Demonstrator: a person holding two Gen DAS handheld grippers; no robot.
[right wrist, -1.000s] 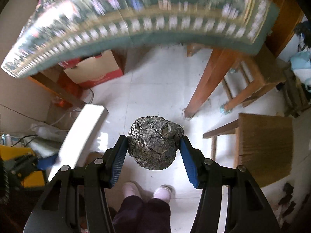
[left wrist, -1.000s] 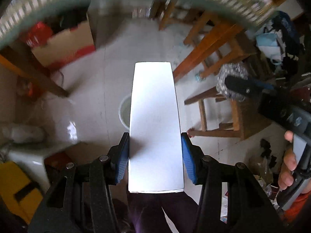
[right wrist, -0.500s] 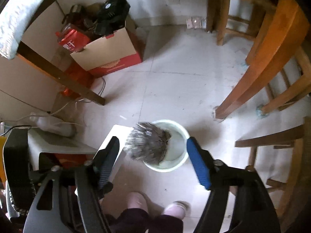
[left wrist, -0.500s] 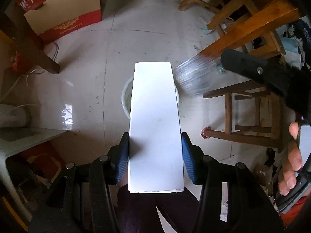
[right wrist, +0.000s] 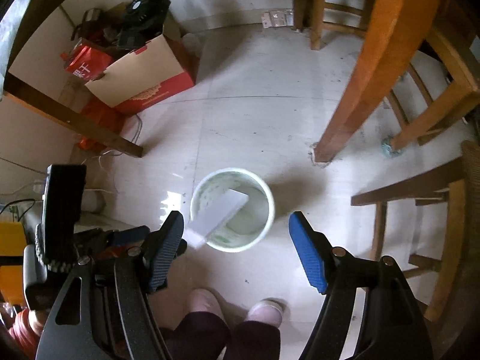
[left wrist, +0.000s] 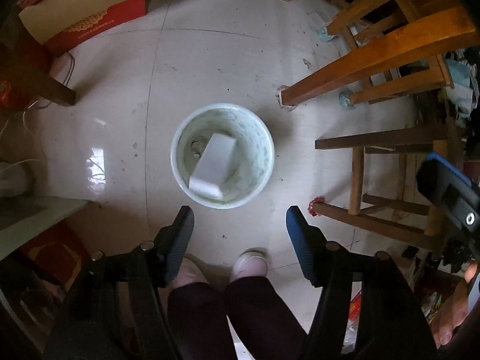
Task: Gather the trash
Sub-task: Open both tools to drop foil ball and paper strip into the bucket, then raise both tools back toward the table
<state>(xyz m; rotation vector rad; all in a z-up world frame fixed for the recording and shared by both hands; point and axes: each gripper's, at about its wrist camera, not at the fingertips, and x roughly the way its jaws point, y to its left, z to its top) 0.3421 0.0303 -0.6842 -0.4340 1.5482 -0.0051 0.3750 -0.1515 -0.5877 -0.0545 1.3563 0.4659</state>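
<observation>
Left claw [left wrist: 237,225]: spread wide, nothing between the pads, poised above the bin at lower centre of the left wrist view. Right claw [right wrist: 234,234]: likewise spread and empty, at lower centre of the right wrist view; seen also at the right edge of the left wrist view.

Location of task items:
- Bin [left wrist: 180,138], pale and round, on the tiled floor [left wrist: 210,60], centre of frame.
- White box [left wrist: 214,165], tilted inside the bin, lower end against the near wall, one corner level with or just over the rim in the right wrist view [right wrist: 217,216].
- Small dark object beneath the box, left inside of the bin; too obscured to identify.

Progress, judged from present layout: white box deposited; both claws free. No loose trash visible on the floor near the bin. Remaining trash, if any, outside the field of view; cannot tell.

Count:
- Bins: one.
- White boxes: one.
- Claws: two.
- Cardboard cartons [left wrist: 84,9], red and cream, upper left: one.
- Slippered feet [left wrist: 250,265], bottom centre: two.
- Wooden stools [left wrist: 390,186], right side: at least two.
</observation>
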